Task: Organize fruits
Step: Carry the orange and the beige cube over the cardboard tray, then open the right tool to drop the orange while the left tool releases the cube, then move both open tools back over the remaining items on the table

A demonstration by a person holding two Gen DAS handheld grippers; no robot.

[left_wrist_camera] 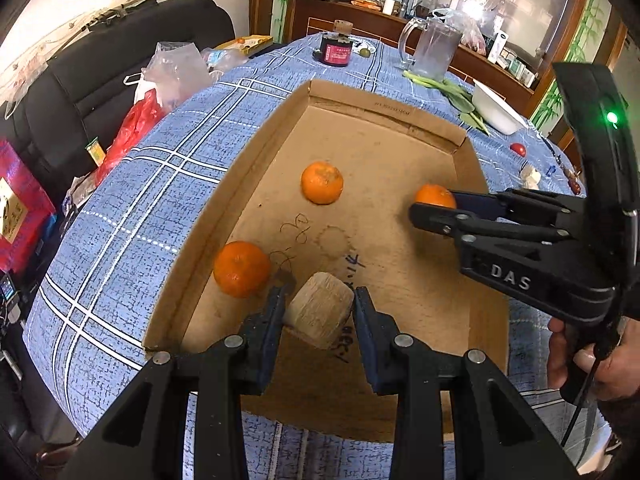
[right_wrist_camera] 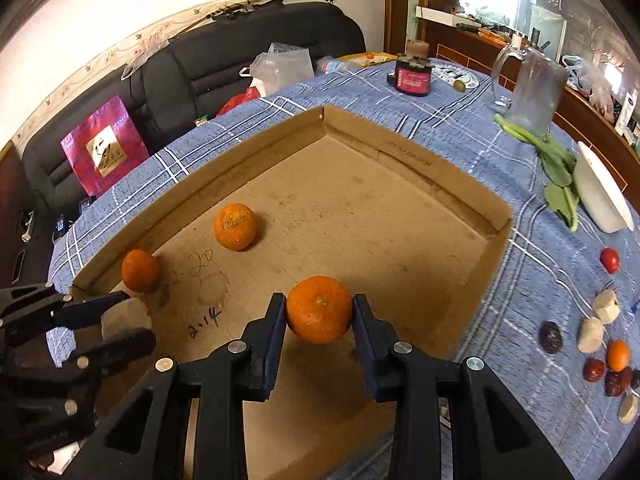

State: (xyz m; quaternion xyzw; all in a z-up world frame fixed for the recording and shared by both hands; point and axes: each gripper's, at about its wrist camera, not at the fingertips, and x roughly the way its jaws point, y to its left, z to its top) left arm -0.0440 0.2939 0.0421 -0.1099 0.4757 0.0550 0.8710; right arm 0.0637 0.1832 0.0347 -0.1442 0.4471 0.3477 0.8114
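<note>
A shallow cardboard tray (left_wrist_camera: pixel 260 152) (right_wrist_camera: pixel 440 168) lies on the blue plaid table. Two tangerines rest in it, one in the middle (left_wrist_camera: pixel 322 182) (right_wrist_camera: pixel 234 226) and one by the left wall (left_wrist_camera: pixel 241 268) (right_wrist_camera: pixel 140 270). My left gripper (left_wrist_camera: pixel 320 312) (right_wrist_camera: pixel 120 316) is shut on a pale beige chunk (left_wrist_camera: pixel 320 310) (right_wrist_camera: pixel 126 318) low over the tray's near left part. My right gripper (right_wrist_camera: pixel 319 314) (left_wrist_camera: pixel 434 206) is shut on a third tangerine (right_wrist_camera: pixel 319 309) (left_wrist_camera: pixel 435 196) above the tray floor.
On the table right of the tray lie a small tomato (right_wrist_camera: pixel 609 260), pale chunks (right_wrist_camera: pixel 606 306), dark dates (right_wrist_camera: pixel 550 337) and a small orange fruit (right_wrist_camera: pixel 618 355). A white bowl (right_wrist_camera: pixel 604 196), greens (right_wrist_camera: pixel 556 168), a glass jug (right_wrist_camera: pixel 532 88) and a dark jar (right_wrist_camera: pixel 412 76) stand further back.
</note>
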